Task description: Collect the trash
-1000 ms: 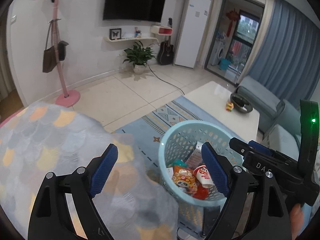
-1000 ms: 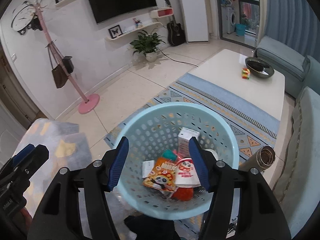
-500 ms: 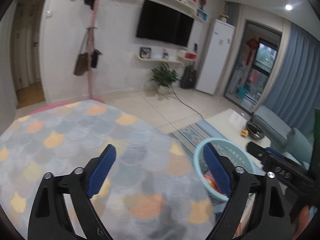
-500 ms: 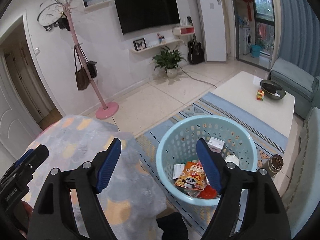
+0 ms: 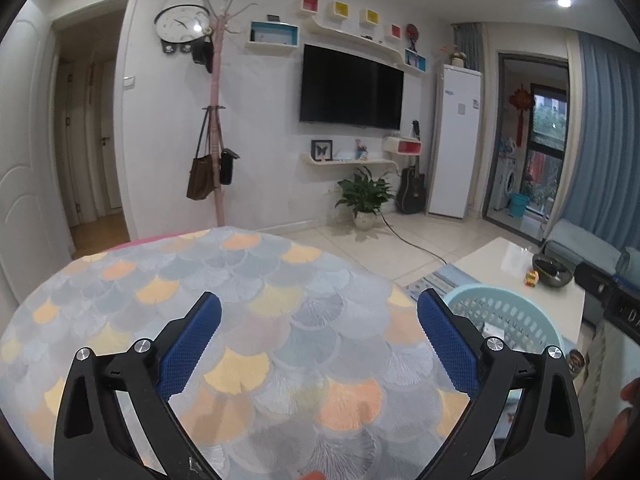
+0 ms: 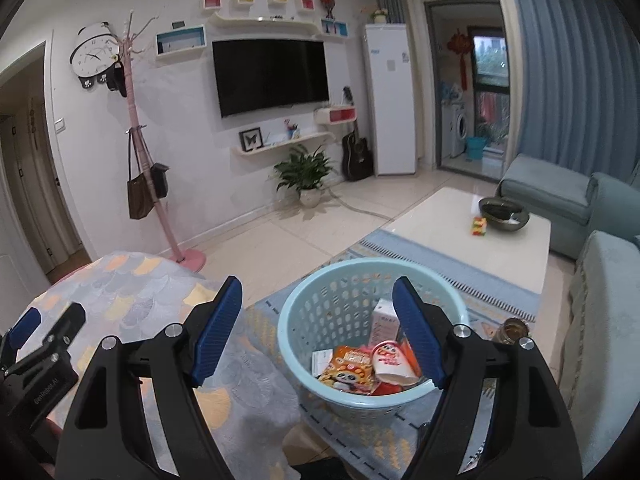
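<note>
left claw (image 5: 319,332): your jaws stand wide and are opening further; nothing between them, only the patterned cloth of the desk (image 5: 248,280) below.
right claw (image 6: 318,330): your jaws stand moderately wide, nothing between the pads; the left claw's body shows at 9 o'clock in this view.
basket (image 6: 316,312): pale blue perforated bin on the rug (image 6: 460,264), just off the desk's edge; it sits at about 5 o'clock of the right claw's midline and at 3 o'clock, low, in the left wrist view.
trash in basket: panda snack packet (image 6: 348,370), red-and-white paper cup (image 6: 390,362) lying on its side with its long axis running 11 to 5 o'clock, white carton (image 6: 384,322) standing against the far wall.
nearer hand: your right, by my reading; the basket lies almost under it.
desk top: no loose trash visible on the cloth in either view.
other candidates: metal tin (image 6: 512,330) on the floor at 3 o'clock of the basket; small coloured block (image 6: 479,227) by the dark bowl (image 6: 504,210) on the white coffee table.
writing: packet and cup print too small to read; faint lettering on the left claw's body, not legible.
</note>
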Available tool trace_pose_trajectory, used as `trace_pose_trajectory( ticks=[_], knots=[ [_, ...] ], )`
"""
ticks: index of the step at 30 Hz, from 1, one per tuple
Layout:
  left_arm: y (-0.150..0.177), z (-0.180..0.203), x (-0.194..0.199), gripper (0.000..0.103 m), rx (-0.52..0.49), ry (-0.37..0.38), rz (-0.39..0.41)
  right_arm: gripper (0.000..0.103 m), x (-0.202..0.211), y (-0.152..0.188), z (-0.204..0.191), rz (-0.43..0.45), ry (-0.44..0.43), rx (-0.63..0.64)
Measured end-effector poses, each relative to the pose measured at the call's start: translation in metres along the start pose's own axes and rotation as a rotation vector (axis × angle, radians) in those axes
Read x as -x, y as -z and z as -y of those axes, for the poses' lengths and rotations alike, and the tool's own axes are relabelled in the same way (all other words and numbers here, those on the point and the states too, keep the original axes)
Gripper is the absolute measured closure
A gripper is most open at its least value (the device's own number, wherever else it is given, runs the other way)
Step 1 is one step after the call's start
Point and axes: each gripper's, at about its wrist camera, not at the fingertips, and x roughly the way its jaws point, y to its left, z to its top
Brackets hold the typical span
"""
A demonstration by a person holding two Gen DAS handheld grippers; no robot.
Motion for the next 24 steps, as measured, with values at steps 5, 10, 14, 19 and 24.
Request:
trace_pose_trajectory(
  ticks=[5,10,14,19,24],
  knots=[
    [0.004,0.002,0.011,0.008,-0.013,0.005,0.033,0.029,0.018,0.005,-0.003,0.038,0.022,0.020],
    [0.004,-0.001,0.012,0.008,0.002,0.015,0.035,0.028,0.027,0.006,-0.007,0.048,0.021,0.039],
    [0.005,-0.003,0.010,0.008,0.007,0.011,0.022,0.027,0.029,0.007,-0.007,0.045,0.018,0.041],
    [0.004,-0.004,0.008,0.008,0.011,0.011,0.016,0.025,0.025,0.011,-0.009,0.023,0.029,0.058],
    [0.006,-0.007,0.006,0.008,0.031,0.022,0.007,0.025,0.022,0.014,-0.007,0.010,0.023,0.055]
  ],
)
